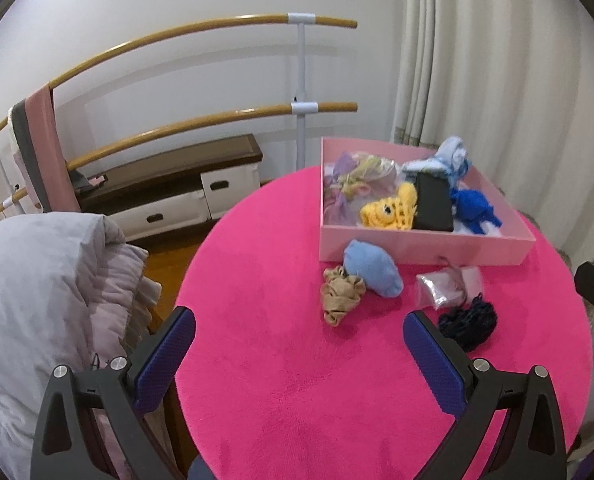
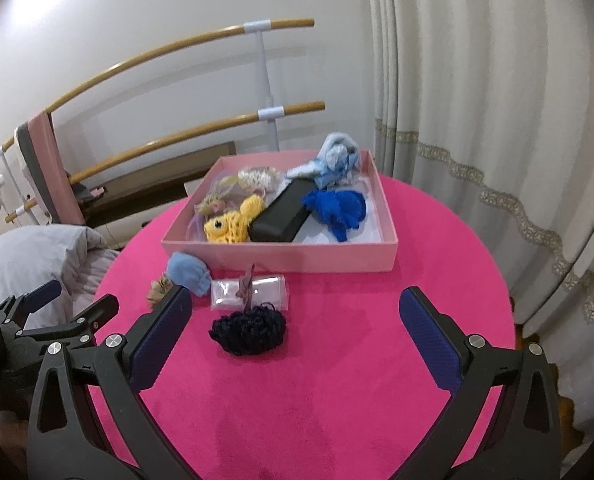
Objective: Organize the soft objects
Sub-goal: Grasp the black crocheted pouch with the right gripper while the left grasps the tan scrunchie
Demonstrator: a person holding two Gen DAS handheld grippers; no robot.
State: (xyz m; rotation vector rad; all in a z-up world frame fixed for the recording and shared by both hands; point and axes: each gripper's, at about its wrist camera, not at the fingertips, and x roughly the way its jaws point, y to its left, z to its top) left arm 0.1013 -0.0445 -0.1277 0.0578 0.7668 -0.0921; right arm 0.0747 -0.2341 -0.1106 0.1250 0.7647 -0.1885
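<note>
- Right wrist view: pink box (image 2: 281, 254) sits on the round pink table (image 2: 337, 380) at 12 o'clock, holding yellow knit toy (image 2: 233, 222), black case (image 2: 281, 218), blue yarn piece (image 2: 337, 208).
- Loose outside the box, along its front wall toward 10 o'clock: light blue cloth (image 2: 189, 276), clear packet (image 2: 253, 289), black knit piece (image 2: 249, 330), tan scrunchie (image 2: 159, 289).
- Right gripper (image 2: 295, 308) fingers wide apart, empty, over the table.
- Left gripper (image 1: 299, 334) likewise spread, nothing held; tan scrunchie (image 1: 341, 294) at its 12 o'clock.

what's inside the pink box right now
Inside the pink box: a yellow crochet fish, black case, blue yarn piece, pale blue cloth and pastel tangle. Anything beneath them is covered.
</note>
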